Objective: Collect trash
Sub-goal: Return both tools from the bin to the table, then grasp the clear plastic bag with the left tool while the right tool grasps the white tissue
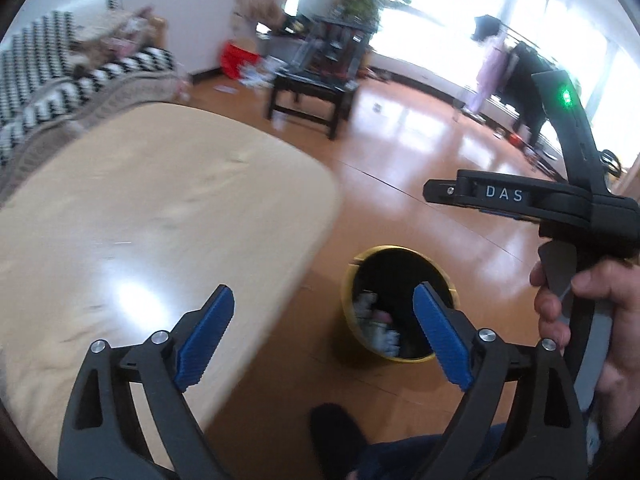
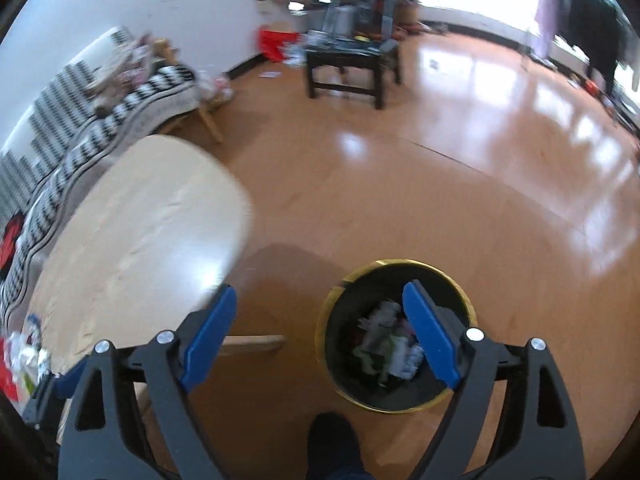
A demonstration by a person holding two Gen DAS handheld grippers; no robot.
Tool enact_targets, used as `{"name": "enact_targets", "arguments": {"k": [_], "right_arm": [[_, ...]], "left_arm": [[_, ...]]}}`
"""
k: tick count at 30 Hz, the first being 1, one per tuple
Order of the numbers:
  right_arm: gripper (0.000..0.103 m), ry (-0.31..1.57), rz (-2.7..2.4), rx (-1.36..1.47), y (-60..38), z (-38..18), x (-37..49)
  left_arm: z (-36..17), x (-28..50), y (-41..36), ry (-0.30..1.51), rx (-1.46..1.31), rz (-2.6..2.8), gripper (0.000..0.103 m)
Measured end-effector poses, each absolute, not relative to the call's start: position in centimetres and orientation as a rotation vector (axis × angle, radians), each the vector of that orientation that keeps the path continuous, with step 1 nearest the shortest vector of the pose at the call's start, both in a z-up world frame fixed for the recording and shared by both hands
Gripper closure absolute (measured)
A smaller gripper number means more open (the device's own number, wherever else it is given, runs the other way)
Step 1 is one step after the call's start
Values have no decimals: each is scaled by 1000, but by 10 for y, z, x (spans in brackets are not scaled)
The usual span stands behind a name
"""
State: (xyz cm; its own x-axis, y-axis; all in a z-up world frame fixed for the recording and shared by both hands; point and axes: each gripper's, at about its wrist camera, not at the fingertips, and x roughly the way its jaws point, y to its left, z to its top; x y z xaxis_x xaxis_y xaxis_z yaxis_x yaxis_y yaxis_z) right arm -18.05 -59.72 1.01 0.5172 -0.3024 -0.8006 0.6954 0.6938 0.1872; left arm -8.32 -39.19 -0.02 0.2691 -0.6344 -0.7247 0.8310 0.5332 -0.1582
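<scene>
A round bin (image 2: 325,322) with a gold rim and black inside stands on the wooden floor beside a pale wooden table (image 2: 140,232). Crumpled paper and wrappers (image 2: 390,344) lie in its bottom. My right gripper (image 2: 320,312) hangs above the bin's left edge, jaws wide open and empty. In the left wrist view the bin (image 1: 351,312) sits just right of the table (image 1: 160,200). My left gripper (image 1: 324,312) is open and empty above the table's edge and the bin. More litter (image 2: 24,356) lies at the table's near left corner.
A hand (image 1: 592,308) holds the other gripper's handle at the right. A dark shoe (image 2: 332,436) stands just before the bin. Farther off are a dark low table (image 2: 348,64), a sofa with a striped throw (image 2: 120,112), a red box (image 2: 276,42) and a clothes rack (image 1: 520,68).
</scene>
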Motion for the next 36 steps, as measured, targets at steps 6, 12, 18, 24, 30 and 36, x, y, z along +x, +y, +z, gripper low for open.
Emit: {"name": "enact_targets", "arguments": {"k": [6, 12, 18, 24, 30, 36], "right_arm": [[18, 831, -456, 425, -518, 29, -109], [18, 842, -243, 342, -423, 38, -40], [18, 849, -47, 262, -321, 39, 17], [18, 866, 108, 175, -237, 28, 53], [18, 883, 228, 99, -176, 14, 79], [18, 906, 257, 102, -155, 5, 100]], "left_arm": [[28, -43, -282, 779, 242, -809, 13], [51, -12, -172, 718, 173, -617, 10], [50, 14, -55, 698, 99, -413, 10], [35, 27, 28, 688, 92, -270, 9], [11, 50, 45, 731, 151, -248, 9], [5, 77, 21, 700, 216, -293, 9]]}}
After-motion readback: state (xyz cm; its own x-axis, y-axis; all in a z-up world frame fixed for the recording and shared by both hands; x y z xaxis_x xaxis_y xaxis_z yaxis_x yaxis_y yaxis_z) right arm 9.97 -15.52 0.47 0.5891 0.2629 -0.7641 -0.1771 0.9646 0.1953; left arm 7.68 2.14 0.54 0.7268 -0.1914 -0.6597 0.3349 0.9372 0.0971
